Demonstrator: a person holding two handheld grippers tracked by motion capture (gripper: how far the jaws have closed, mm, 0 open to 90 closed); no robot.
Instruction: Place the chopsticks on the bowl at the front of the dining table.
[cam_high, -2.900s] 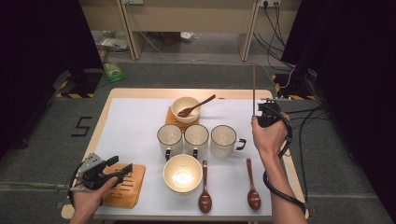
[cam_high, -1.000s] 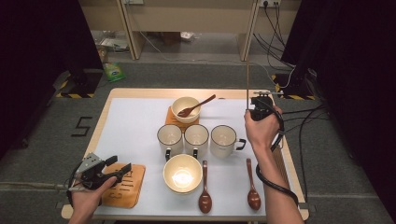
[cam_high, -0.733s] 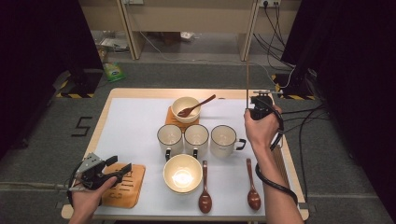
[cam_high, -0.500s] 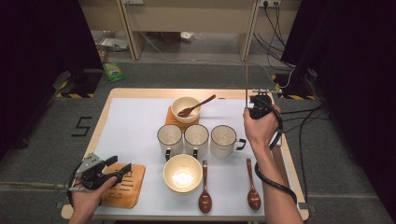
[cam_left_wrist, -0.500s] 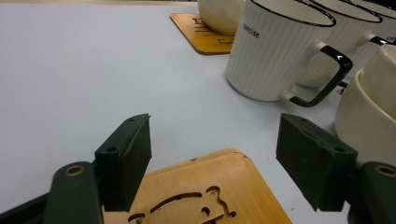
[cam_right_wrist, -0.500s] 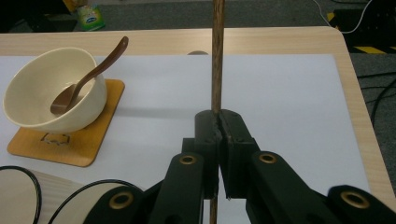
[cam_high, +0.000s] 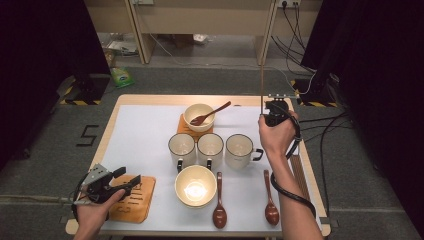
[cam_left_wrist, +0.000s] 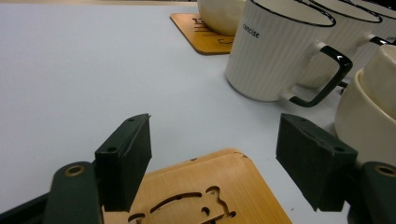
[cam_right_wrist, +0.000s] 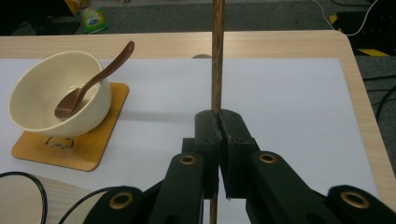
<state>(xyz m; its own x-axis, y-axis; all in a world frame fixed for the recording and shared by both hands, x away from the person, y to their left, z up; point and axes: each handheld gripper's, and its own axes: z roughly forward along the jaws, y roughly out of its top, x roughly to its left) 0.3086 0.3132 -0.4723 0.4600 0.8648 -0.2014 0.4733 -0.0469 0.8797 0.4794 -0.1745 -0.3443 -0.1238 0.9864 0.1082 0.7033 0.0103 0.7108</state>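
With the right gripper (cam_right_wrist: 219, 133) clamped on an upright chopstick (cam_right_wrist: 217, 56) above the counter (cam_high: 150, 130) and the left gripper (cam_left_wrist: 215, 163) wide over a coaster (cam_left_wrist: 210, 196), lower the stick slowly, keeping the grip firm.

we see even overhead light on the table (cam_high: 145, 130), dark surroundings at both sides, glare inside the near bowl (cam_high: 195, 186), soft short shadows, and blurred jaws in both gripper views.
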